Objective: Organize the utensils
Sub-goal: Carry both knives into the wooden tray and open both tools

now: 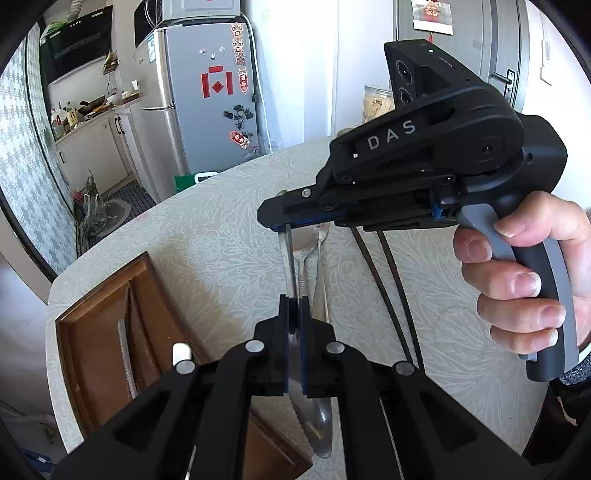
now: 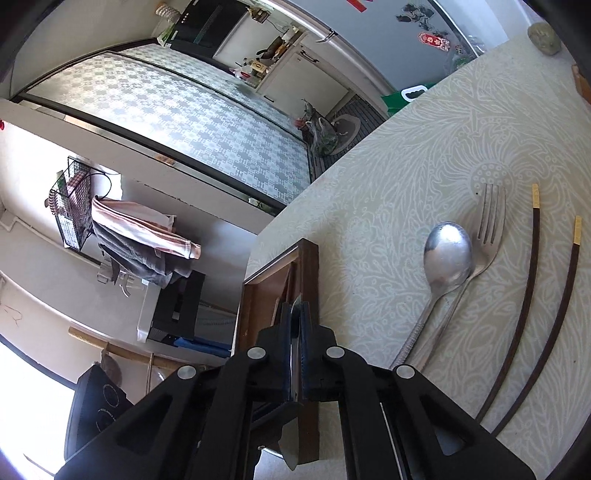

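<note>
A table knife (image 1: 291,258) is held at both ends above the table. My left gripper (image 1: 294,301) is shut on its blade end, whose serrated edge shows below the fingers. My right gripper (image 1: 286,227) is shut on its handle end; the knife also shows in the right wrist view (image 2: 294,332) between my right gripper's (image 2: 294,306) pads. A metal spoon (image 2: 445,258), a fork (image 2: 487,229) and two dark chopsticks (image 2: 532,266) lie on the table to the right. A brown wooden utensil tray (image 1: 99,332) sits at the table's left edge.
The patterned round table (image 1: 221,236) ends near the tray. One compartment of the tray holds a metal-handled utensil (image 1: 125,354). A small stone-like object (image 2: 545,33) sits at the far table edge. A fridge (image 1: 207,99) stands beyond.
</note>
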A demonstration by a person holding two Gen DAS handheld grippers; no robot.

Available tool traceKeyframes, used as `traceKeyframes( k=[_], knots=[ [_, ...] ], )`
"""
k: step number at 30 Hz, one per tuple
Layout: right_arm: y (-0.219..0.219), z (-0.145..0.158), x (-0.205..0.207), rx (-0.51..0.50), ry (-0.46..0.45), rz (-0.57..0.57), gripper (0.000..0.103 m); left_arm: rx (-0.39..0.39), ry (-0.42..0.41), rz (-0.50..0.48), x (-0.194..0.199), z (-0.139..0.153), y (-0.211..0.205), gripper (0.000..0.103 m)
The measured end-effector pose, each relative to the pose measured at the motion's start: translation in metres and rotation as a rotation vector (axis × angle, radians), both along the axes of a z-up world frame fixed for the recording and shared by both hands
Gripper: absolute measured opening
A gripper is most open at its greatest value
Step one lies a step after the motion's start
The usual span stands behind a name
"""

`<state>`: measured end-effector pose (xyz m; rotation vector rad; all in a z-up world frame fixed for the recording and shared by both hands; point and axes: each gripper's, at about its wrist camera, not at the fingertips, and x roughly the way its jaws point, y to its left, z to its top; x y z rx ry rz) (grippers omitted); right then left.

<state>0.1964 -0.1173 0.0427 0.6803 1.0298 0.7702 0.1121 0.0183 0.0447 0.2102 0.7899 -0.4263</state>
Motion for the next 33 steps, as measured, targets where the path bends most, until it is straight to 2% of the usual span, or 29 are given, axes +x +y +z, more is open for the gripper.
traceKeyframes(
  k=[10,19,26,33],
  knots=[
    [0.067,0.002,-0.009,-0.025,-0.007,0.091,0.004,-0.017,-0.003,0.091,-0.020,0.002,0.054,0.006],
    [0.127,-0.021,0.008,-0.087,0.014,0.161,0.004,-0.074,0.033,0.188,-0.013,-0.017,0.103,0.006],
    [0.151,-0.030,0.013,-0.188,-0.017,0.182,0.005,-0.075,0.053,0.221,-0.009,-0.030,0.116,0.007],
    [0.160,-0.041,0.015,-0.237,-0.011,0.184,0.008,-0.079,0.072,0.232,-0.004,-0.038,0.118,0.006]
  ],
)
